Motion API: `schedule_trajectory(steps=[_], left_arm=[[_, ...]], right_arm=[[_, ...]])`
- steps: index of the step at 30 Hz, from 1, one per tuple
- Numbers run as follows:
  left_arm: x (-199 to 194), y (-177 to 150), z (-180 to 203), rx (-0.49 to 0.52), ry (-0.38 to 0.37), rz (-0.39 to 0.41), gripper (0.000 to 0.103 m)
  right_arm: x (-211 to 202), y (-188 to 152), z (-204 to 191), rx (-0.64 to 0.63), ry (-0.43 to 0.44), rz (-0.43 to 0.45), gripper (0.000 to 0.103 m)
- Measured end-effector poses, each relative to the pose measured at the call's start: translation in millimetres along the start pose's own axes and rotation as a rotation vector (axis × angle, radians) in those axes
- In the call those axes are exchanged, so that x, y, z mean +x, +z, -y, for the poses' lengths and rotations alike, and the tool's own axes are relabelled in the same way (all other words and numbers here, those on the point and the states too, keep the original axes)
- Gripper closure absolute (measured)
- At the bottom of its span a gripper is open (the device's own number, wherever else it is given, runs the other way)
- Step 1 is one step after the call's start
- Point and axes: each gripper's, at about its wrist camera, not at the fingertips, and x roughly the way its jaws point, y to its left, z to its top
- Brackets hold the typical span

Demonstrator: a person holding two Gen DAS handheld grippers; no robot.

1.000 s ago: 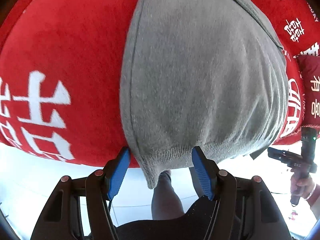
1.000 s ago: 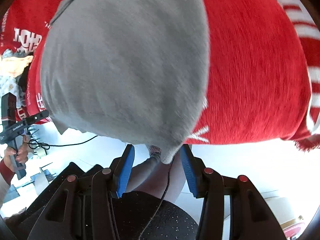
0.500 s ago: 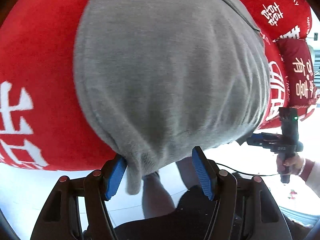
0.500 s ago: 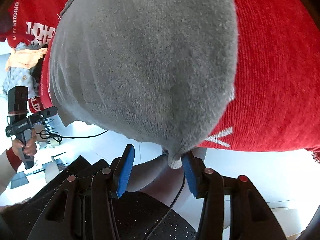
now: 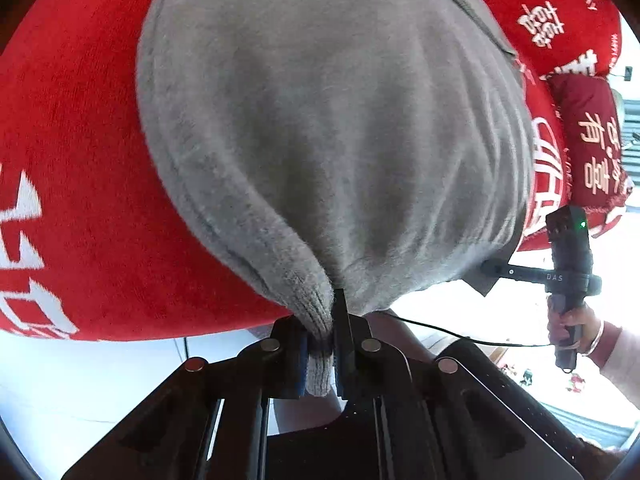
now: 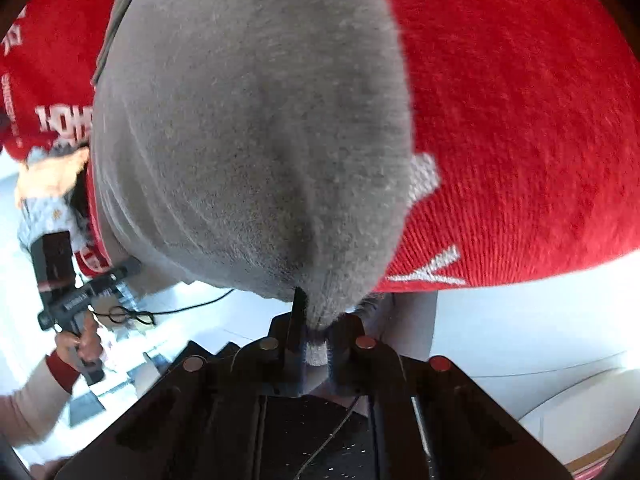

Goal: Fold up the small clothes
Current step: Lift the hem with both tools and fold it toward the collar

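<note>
on the red blanket [image 5: 80,160] the grey garment [image 5: 320,120] runs toward 12 o'clock, near corners just pinched by left gripper [image 5: 320,344] and right gripper [image 6: 316,344].

Grey knitted garment [image 5: 320,128] spread on red woven blanket with white lettering [image 5: 80,160], small red embroidered cushion [image 5: 592,140] at blanket's right edge

We read the place as a home, likely a living room or bedroom. A red woven blanket [image 5: 80,184] with white Chinese wedding characters covers the work surface. At 3 o'clock in the left wrist view lies a matching red cushion [image 5: 588,140]. A glossy white tile floor [image 6: 520,328] shows below, with patterned laundry [image 6: 44,208] at 9 o'clock.
</note>
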Motion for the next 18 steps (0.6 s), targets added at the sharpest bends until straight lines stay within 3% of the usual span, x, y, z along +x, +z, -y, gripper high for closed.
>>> schedule_trajectory(steps=[10,18], left_arm=[[-50,15,13,-0.022,-0.178,0.116,0.093],[-90,51,25,-0.023,-0.247,0.23,0.093]], right_arm=[[-43,-10,-26,0.015,0.185,0.102,0.096],[-89,13,-61,-0.032,0.289,0.212,0.096]])
